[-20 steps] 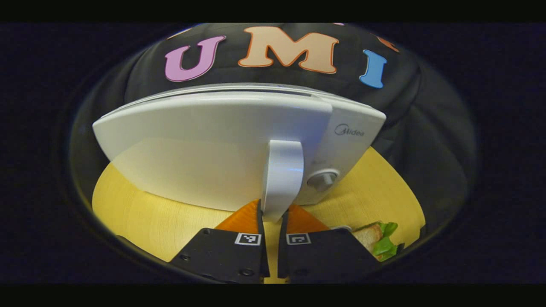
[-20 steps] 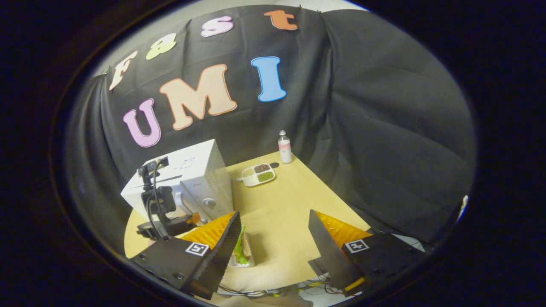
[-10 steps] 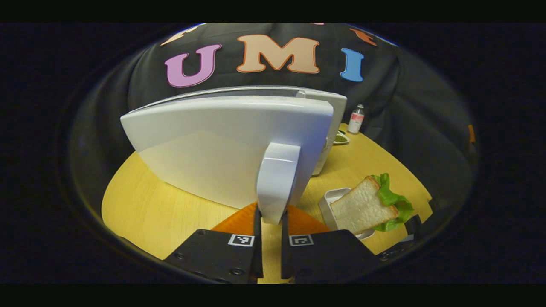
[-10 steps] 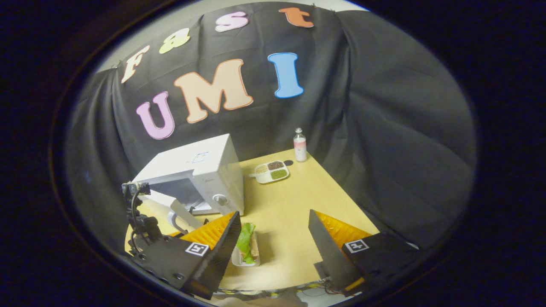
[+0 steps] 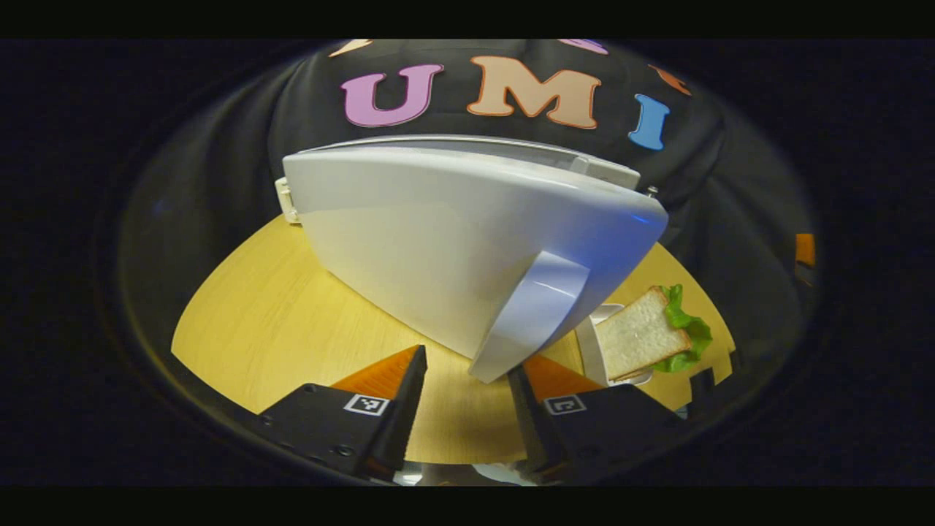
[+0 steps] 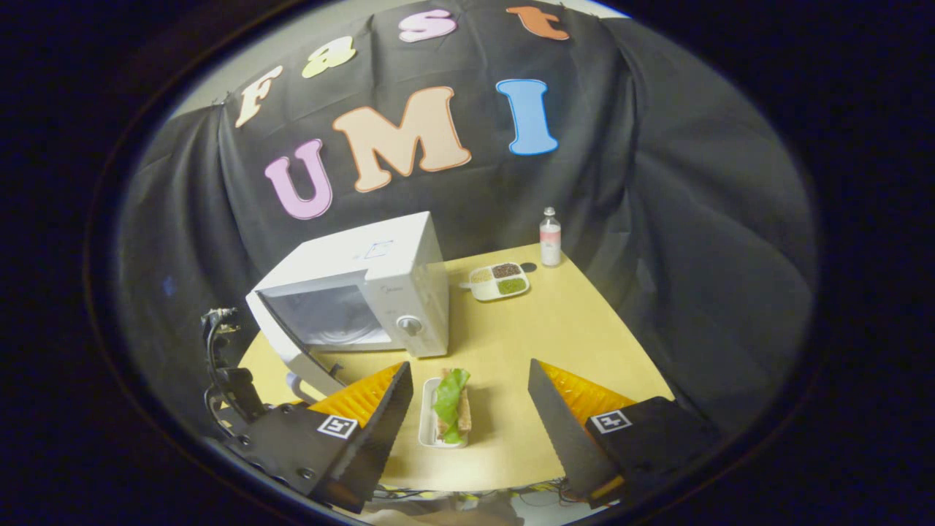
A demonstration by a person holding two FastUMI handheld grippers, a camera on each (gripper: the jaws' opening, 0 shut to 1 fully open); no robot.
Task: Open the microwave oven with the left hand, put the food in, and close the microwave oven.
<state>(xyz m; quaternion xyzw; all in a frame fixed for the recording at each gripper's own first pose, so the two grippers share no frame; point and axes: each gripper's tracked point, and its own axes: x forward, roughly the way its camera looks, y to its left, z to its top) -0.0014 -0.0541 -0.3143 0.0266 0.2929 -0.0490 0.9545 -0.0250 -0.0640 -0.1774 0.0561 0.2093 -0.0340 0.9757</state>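
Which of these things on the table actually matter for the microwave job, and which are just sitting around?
Part of the job:
microwave oven, its door swung open
door handle
sandwich in its white tray
left gripper, open
right gripper, open

Just lying about:
divided snack dish
small bottle

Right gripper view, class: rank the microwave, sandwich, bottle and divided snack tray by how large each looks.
1. microwave
2. sandwich
3. divided snack tray
4. bottle
The sandwich sits nearer the camera, so its lead over the tray is unsure.
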